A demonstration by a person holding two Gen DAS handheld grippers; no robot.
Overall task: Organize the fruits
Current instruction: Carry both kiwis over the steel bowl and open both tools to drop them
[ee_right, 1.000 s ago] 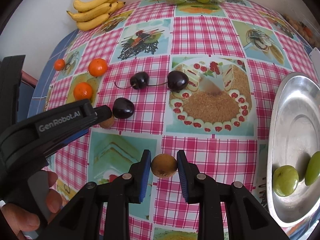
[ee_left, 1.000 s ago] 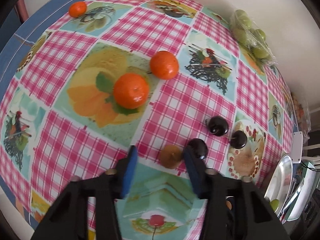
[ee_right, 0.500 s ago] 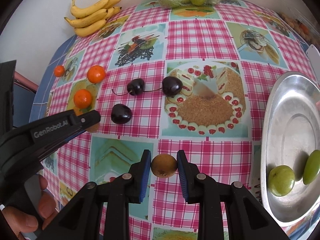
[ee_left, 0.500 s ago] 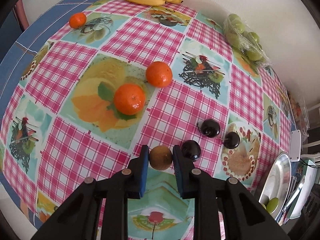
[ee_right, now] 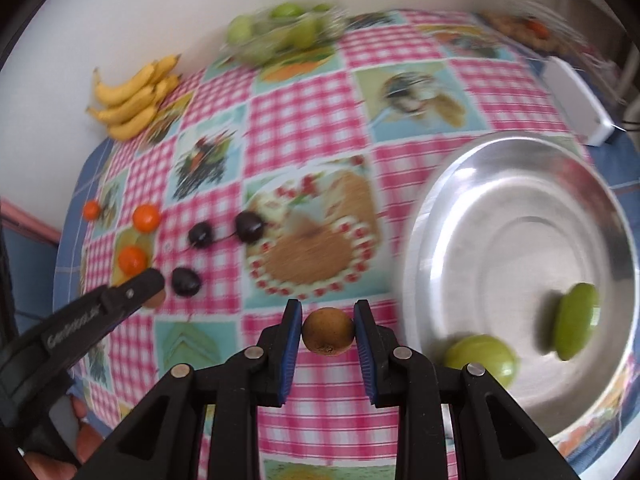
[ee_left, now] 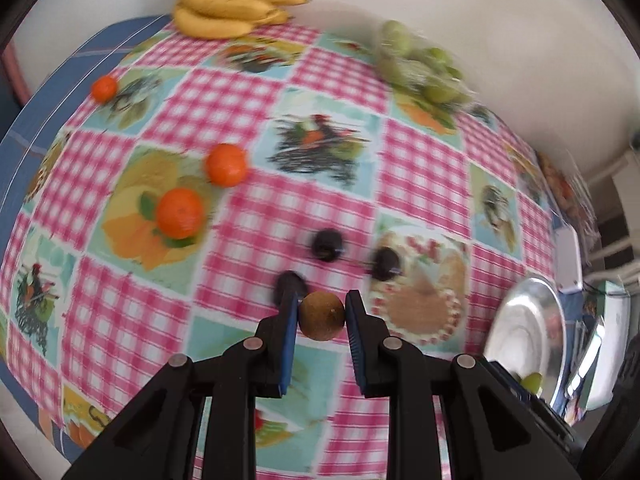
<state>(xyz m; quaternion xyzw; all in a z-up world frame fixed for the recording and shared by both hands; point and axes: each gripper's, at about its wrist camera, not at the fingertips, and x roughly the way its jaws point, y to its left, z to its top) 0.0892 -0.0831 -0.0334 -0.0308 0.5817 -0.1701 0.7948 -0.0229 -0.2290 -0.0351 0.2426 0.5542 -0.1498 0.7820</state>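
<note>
— Holding anything, those left tongs [ee_left: 322, 312]?
— Yes, closed on a brown fruit [ee_left: 322, 317] above the worktop [ee_left: 224, 280].
— Right tongs [ee_right: 328, 330]?
— Clamping another brown fruit [ee_right: 328, 331] beside the steel dish [ee_right: 520, 184].

A: Where are the brown fruits?
B: One small round brown fruit [ee_left: 322, 317] sits clamped between the left gripper's [ee_left: 322, 314] blue pads; a second brown fruit [ee_right: 328, 331] is pinched the same way in the right gripper [ee_right: 328, 330].

A: And on the checked cloth?
B: Three dark cherries [ee_right: 249, 227] lie close together near three oranges [ee_left: 180, 213]; bananas [ee_left: 228, 4] rest at the far edge.

A: The silver bowl [ee_right: 520, 184]?
B: Two green fruits [ee_right: 482, 356] inside, apart.
</note>
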